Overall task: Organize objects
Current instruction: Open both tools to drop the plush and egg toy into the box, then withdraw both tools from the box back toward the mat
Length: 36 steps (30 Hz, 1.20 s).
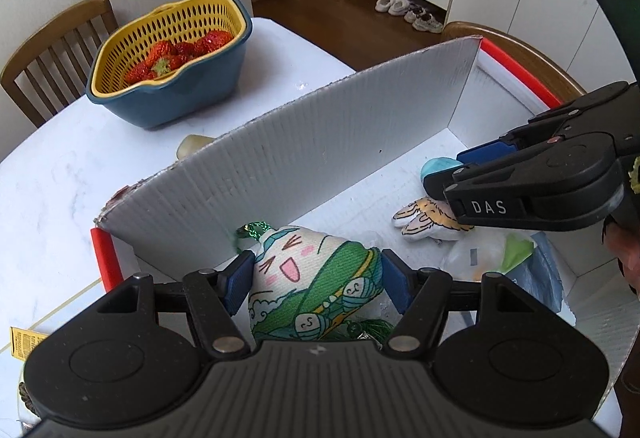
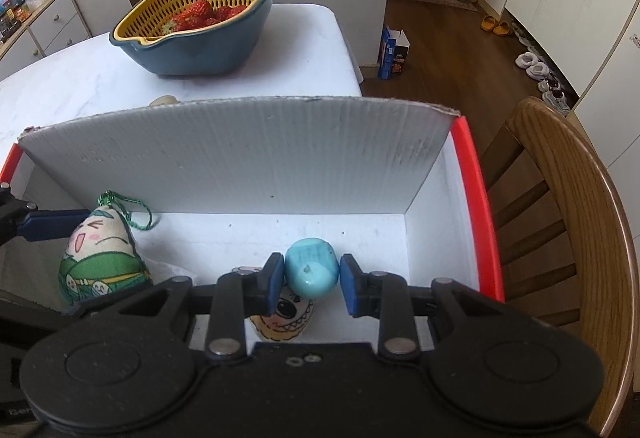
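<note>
Pouch, printed cloth with a green cord, sits low in the near left of the white box. Judged soft, light and compressible; best taken across its plump middle, not by the cord. Left gripper pinches it there, pads on both flanks. Blue egg, smooth and hard-looking, probably slippery, is clamped across its widest part by the right gripper, to the pouch's right over a small cartoon plush. Strawberry basket stands beyond the box's far wall.
</note>
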### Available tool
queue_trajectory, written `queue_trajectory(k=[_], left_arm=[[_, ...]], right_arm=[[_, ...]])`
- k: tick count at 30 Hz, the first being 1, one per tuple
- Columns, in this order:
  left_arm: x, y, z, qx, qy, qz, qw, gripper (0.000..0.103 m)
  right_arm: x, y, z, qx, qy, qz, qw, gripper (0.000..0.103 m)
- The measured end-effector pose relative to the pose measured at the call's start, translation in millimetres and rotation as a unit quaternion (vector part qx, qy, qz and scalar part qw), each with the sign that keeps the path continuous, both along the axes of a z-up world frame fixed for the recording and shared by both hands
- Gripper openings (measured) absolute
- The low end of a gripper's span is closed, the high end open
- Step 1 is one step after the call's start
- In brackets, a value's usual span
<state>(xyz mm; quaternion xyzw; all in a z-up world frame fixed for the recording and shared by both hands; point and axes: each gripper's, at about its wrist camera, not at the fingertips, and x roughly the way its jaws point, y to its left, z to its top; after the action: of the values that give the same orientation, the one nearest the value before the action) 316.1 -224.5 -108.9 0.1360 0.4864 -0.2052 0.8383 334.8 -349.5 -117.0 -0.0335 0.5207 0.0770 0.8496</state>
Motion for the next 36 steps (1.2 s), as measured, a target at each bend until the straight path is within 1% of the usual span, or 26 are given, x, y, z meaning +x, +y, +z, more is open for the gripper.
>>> queue_trajectory(k=[8,13,16,20,22,24,29,33,36], left_arm=[[2,-2,-1,0.001,0.008,-0.001,1.0000,0.072],[-1,-3,2,-0.002,0.005,-0.001,1.0000,0.074],[-4,-1,6,-0.015,0.005,0.002,0.9999,0.076],[-11,0,12,-0.017,-0.003,-0.001,0.9998,0.077],[-15,1,15,-0.019,-0.008,-0.002,0.9998,0.077],[-19,4,17,-0.021,-0.012,-0.001,0.9997,0.078],[-28,12,27,-0.041,-0.020,0.003,0.9990,0.078],[-37,20,39,-0.060,-0.029,0.005,0.9978,0.078],[-45,26,47,-0.072,-0.035,0.005,0.9968,0.078]], right_arm=[[4,3,-1,-0.002,0.002,-0.002,1.000,0.029],[2,3,1,-0.002,0.001,0.003,1.000,0.034],[-2,0,3,0.002,-0.001,0.002,1.000,0.036],[-8,-2,7,0.009,-0.005,0.001,1.000,0.039],[-13,-3,12,0.014,-0.009,0.003,1.000,0.047],[-19,-3,17,0.016,-0.017,0.004,1.000,0.052],[-33,-6,31,0.028,-0.035,0.005,0.999,0.053],[-45,-7,44,0.038,-0.052,0.004,0.998,0.059],[-55,-8,54,0.047,-0.061,0.005,0.997,0.061]])
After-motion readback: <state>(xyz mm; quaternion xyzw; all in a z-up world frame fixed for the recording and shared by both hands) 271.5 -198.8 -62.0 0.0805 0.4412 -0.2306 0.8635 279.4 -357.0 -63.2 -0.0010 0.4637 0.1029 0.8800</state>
